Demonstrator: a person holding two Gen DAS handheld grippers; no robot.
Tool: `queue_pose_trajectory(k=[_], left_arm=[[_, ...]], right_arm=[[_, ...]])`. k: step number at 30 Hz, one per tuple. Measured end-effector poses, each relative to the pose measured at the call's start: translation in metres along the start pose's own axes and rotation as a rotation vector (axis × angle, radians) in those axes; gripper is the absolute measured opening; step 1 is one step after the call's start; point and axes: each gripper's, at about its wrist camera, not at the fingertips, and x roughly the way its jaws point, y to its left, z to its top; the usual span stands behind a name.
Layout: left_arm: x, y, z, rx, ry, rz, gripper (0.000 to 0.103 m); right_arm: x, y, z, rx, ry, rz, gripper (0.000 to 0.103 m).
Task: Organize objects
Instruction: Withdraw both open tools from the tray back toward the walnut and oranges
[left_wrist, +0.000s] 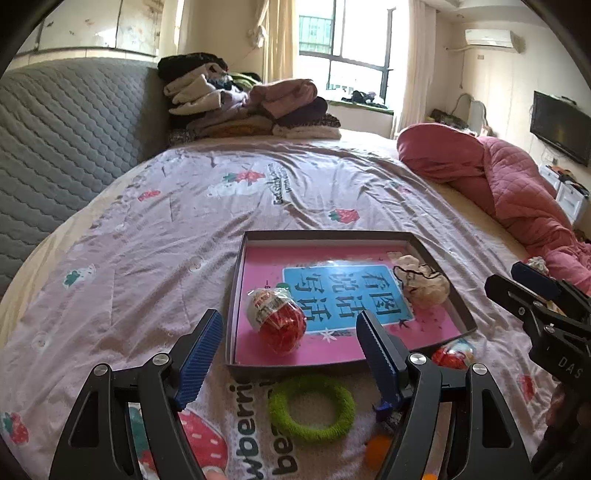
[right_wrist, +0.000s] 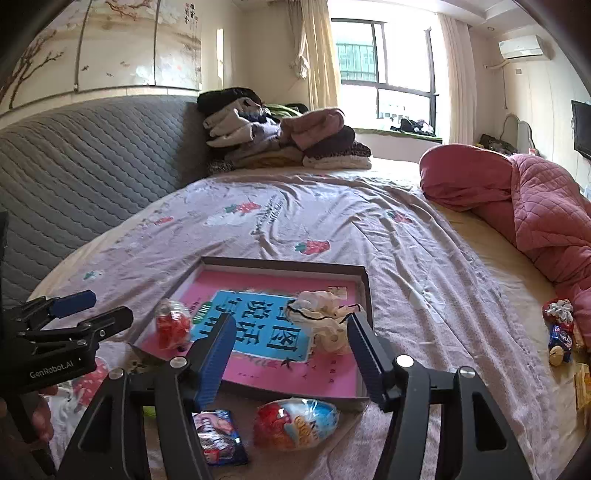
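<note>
A shallow pink-bottomed box (left_wrist: 236, 280) (right_wrist: 364, 295) lies on the bed. It holds a red wrapped egg toy (left_wrist: 277, 319) (right_wrist: 171, 325) and a cream scrunchie (left_wrist: 423, 282) (right_wrist: 325, 321). My left gripper (left_wrist: 288, 345) is open and empty just in front of the box, above a green ring (left_wrist: 312, 408). My right gripper (right_wrist: 291, 349) is open and empty over the box's near edge. A second red and blue egg (right_wrist: 295, 424) (left_wrist: 454, 354) and a snack packet (right_wrist: 219, 437) lie before the box.
The strawberry-print sheet (left_wrist: 184, 229) covers the bed. A pink quilt (left_wrist: 517, 184) is bunched at the right, folded clothes (left_wrist: 251, 107) are piled at the far end, and a grey padded headboard (left_wrist: 62, 140) stands on the left. More small items (right_wrist: 559, 332) lie at the right edge.
</note>
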Motion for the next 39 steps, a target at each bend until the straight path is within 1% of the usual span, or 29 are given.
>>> queue_pose_trajectory(k=[4,8,11,18,23,30,34,39], left_arm=[[-0.016,-0.002,-0.011,0.017,-0.023,0.008,0.076],[-0.028,-0.001,-0.024,0.019,-0.028,0.006,0.076],[-0.037,0.0,-0.03,0.024,-0.038,0.01,0.076],[-0.045,0.002,-0.04,0.027,-0.044,0.014,0.076],[-0.047,0.004,-0.053,0.025,-0.03,0.011,0.076],[-0.055,0.001,-0.072,0.048,-0.026,0.017,0.076],[-0.055,0.002,-0.083,0.043,0.0,0.0,0.076],[-0.056,-0.001,-0.093,0.077,0.028,0.002,0.076]], right_arm=[[-0.011,0.004,-0.005,-0.003,-0.014,0.011,0.063],[-0.02,0.007,-0.014,-0.002,-0.013,0.024,0.063],[-0.028,0.011,-0.019,-0.013,-0.022,0.018,0.063],[-0.042,0.015,-0.03,-0.027,-0.035,0.023,0.063],[-0.051,0.02,-0.043,-0.039,-0.03,0.032,0.063],[-0.06,0.025,-0.058,-0.047,-0.02,0.047,0.063],[-0.063,0.031,-0.065,-0.063,-0.012,0.056,0.063],[-0.063,0.038,-0.077,-0.083,0.019,0.073,0.063]])
